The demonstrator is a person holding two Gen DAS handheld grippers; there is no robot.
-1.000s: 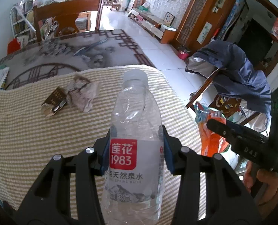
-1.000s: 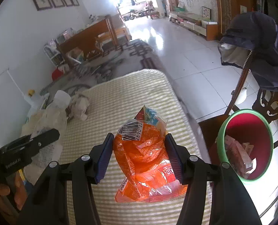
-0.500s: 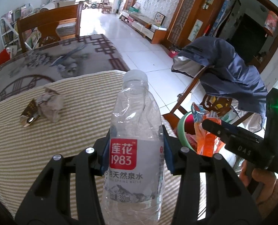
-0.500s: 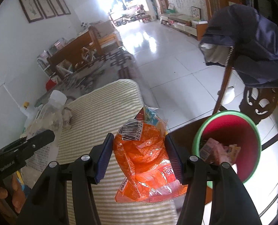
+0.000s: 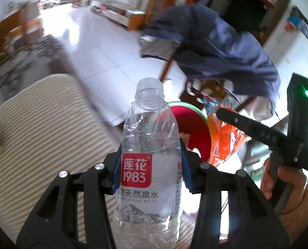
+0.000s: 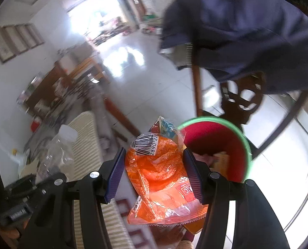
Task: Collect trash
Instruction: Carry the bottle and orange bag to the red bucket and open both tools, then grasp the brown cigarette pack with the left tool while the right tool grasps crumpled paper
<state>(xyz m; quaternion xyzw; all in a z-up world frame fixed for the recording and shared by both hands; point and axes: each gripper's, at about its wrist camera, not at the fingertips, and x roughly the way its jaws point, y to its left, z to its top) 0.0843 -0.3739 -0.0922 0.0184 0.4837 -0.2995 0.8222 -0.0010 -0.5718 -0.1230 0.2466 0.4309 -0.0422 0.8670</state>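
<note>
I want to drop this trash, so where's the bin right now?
The red bin with the green rim stands on the floor past the table edge, right of the orange wrapper in the right wrist view, below the jacket-draped chair.

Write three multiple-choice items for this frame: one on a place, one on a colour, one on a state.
1. Where does the bin sit relative to the orange snack bag in the right wrist view?
A. Left of it
B. Right of it, just beyond
C. On the striped tablecloth

2. What colour is the bin's rim?
A. Green
B. Blue
C. Yellow

3. What is the state of the water bottle at the left gripper?
A. Lying on the floor
B. Standing free on the table
C. Clamped between the jaws, cap on

Answers: 1 B, the red interior shows to the right past the bag held by the right gripper. 2 A, a green ring edges the red inside. 3 C, blue pads press both sides and the cap is in place.
</note>
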